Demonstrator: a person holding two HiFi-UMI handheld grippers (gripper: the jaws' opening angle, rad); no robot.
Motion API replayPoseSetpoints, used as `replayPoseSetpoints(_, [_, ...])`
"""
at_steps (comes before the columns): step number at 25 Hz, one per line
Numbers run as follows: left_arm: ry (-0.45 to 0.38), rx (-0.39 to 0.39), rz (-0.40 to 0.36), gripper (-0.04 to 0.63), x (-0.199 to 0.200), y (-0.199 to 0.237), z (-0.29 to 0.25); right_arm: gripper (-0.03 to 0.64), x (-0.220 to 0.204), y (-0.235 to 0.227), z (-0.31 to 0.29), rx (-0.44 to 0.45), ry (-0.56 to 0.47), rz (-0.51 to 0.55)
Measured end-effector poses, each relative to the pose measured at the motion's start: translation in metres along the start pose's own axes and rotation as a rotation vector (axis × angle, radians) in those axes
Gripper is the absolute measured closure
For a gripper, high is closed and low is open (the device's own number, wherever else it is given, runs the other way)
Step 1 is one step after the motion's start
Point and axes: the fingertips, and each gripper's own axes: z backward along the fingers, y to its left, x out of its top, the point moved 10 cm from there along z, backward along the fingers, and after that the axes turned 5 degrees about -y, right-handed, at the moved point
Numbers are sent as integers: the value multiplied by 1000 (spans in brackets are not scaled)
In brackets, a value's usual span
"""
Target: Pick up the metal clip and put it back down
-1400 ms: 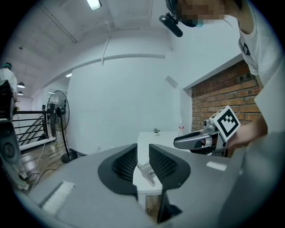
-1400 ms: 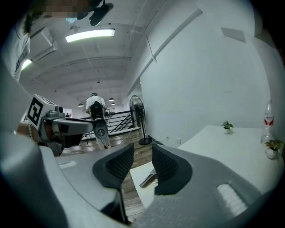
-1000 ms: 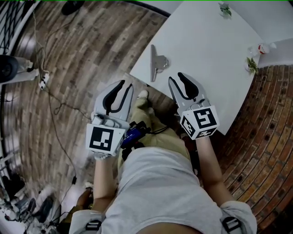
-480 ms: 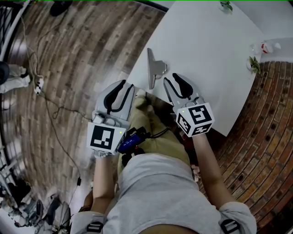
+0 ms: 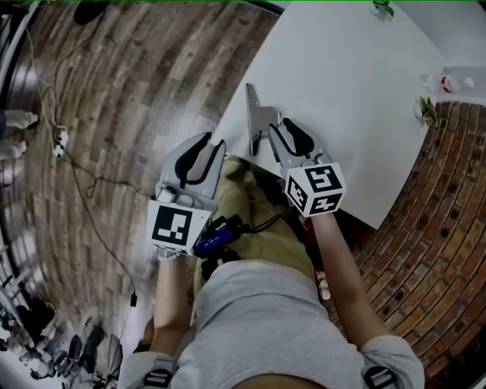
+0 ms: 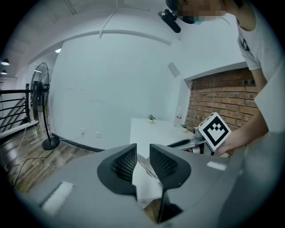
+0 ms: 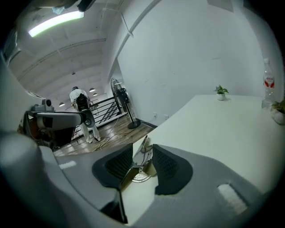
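Note:
The metal clip (image 5: 253,114), a long flat plate with wire handles, lies on the white table (image 5: 357,91) near its left edge. My right gripper (image 5: 281,125) reaches over the table's near corner, its tips at the clip. In the right gripper view the clip (image 7: 141,156) sits in the gap of the right gripper (image 7: 143,151). Its jaws have just been opening and stand apart, and I see no pad pressing on the clip. My left gripper (image 5: 206,143) hangs off the table over the person's leg. In its own view the left gripper (image 6: 143,149) shows a narrow empty gap.
At the table's far end stand a small plant (image 5: 382,7), a bottle (image 5: 448,82) and another plant (image 5: 427,112). Cables (image 5: 83,175) run over the wooden floor at the left. A standing fan (image 6: 42,107) and a person (image 7: 82,111) are in the background.
My right gripper has moved forward over the table corner until its tips reach the clip. The left gripper has shifted only slightly beside the table.

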Motion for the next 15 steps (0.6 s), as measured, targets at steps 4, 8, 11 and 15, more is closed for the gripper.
replayPoseSetpoints(4, [10, -8, 13, 505, -4, 3, -7, 474, -10, -5, -9, 2, 31, -78])
replayPoseSetpoints(8, [25, -11, 25, 505, -7, 7, -12, 474, -16, -11, -17, 2, 43, -140])
replayPoseSetpoints(11, [34, -12, 23, 505, -8, 10, -14, 474, -20, -11, -22, 14, 63, -152])
replayPoseSetpoints(15, [35, -7, 24, 505, -9, 13, -16, 493, -23, -12, -26, 12, 80, -152])
